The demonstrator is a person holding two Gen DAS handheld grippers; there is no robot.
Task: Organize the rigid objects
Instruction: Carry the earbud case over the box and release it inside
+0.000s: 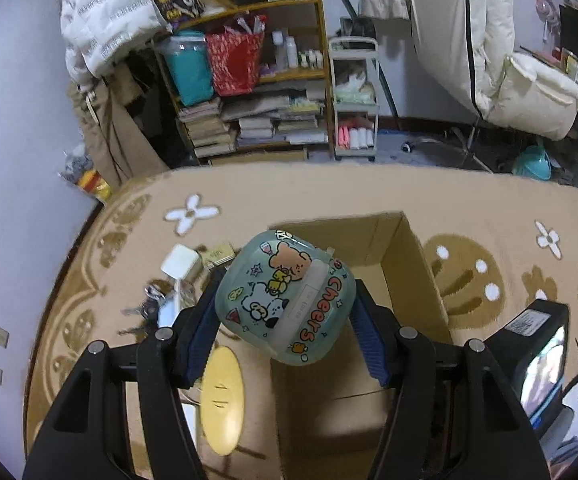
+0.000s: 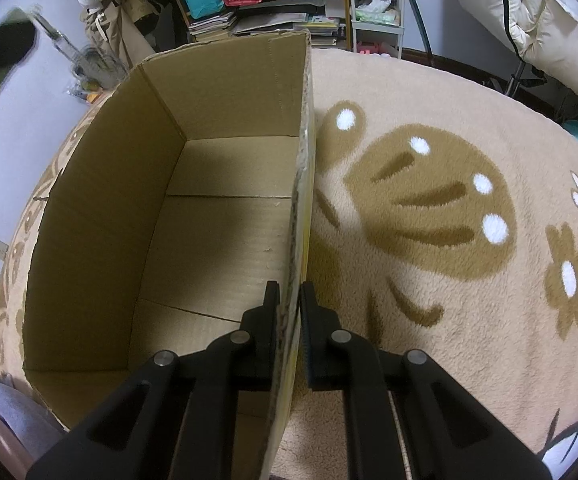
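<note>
My left gripper (image 1: 285, 300) is shut on a translucent green lunch box (image 1: 285, 296) with cartoon animals and the word "Cheers"; it hangs above the left rim of an open cardboard box (image 1: 405, 264). To the left on the rug lie a white charger block (image 1: 180, 262), a small tan card box (image 1: 219, 254), keys (image 1: 151, 300) and a yellow oval disc (image 1: 221, 396). In the right wrist view, my right gripper (image 2: 290, 292) is shut on the right wall of the cardboard box (image 2: 303, 184), whose inside holds nothing.
A beige rug (image 2: 429, 220) with brown flower patterns covers the floor. A bookshelf (image 1: 257, 92), a white trolley (image 1: 355, 100), hanging clothes and a cream chair (image 1: 529, 92) line the far side. My right gripper's black body (image 1: 537, 360) shows at the right of the left wrist view.
</note>
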